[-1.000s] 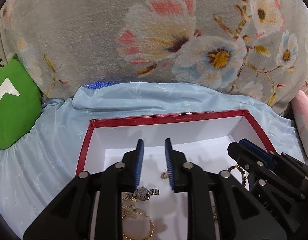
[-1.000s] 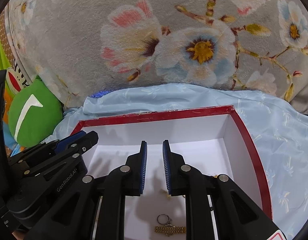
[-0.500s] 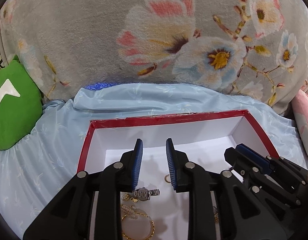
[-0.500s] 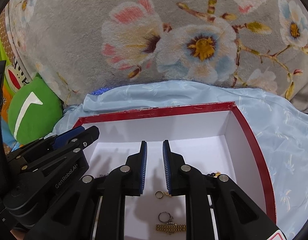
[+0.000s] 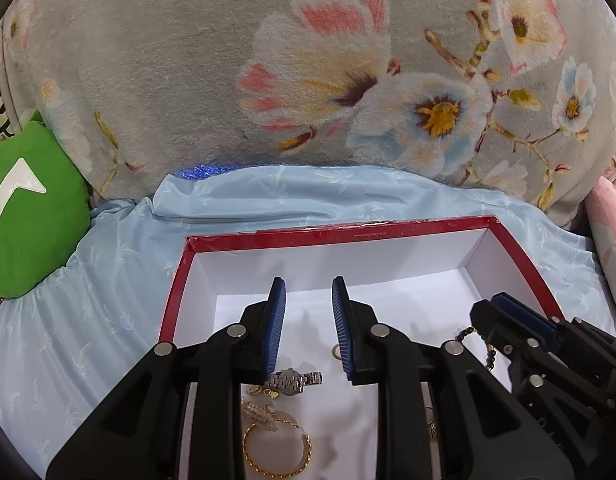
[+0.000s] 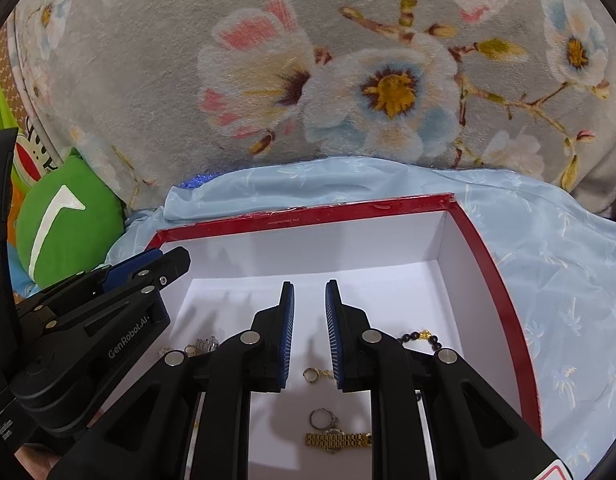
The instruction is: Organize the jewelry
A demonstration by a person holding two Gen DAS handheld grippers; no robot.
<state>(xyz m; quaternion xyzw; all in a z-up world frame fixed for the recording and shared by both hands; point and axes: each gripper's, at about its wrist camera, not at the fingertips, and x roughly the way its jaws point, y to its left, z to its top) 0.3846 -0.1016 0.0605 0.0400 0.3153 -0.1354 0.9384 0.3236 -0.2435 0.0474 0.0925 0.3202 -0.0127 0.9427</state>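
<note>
Both grippers are the same chunky matte black plastic build: the left gripper (image 5: 308, 320) and right gripper (image 6: 310, 328) each have two angular fingers lined with ribbed blue pads (image 5: 276, 332) on the inner faces. Round silver pivot bolts (image 6: 249, 337) dot the linkage behind the tips. White "GenRobot.AI" lettering (image 6: 128, 339) runs along the left one's side.

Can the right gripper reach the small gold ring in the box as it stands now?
Probably yes. The right gripper is open above the box, and the gold ring lies uncovered on the white floor just below its fingers. The left gripper stays off to the side.
</note>
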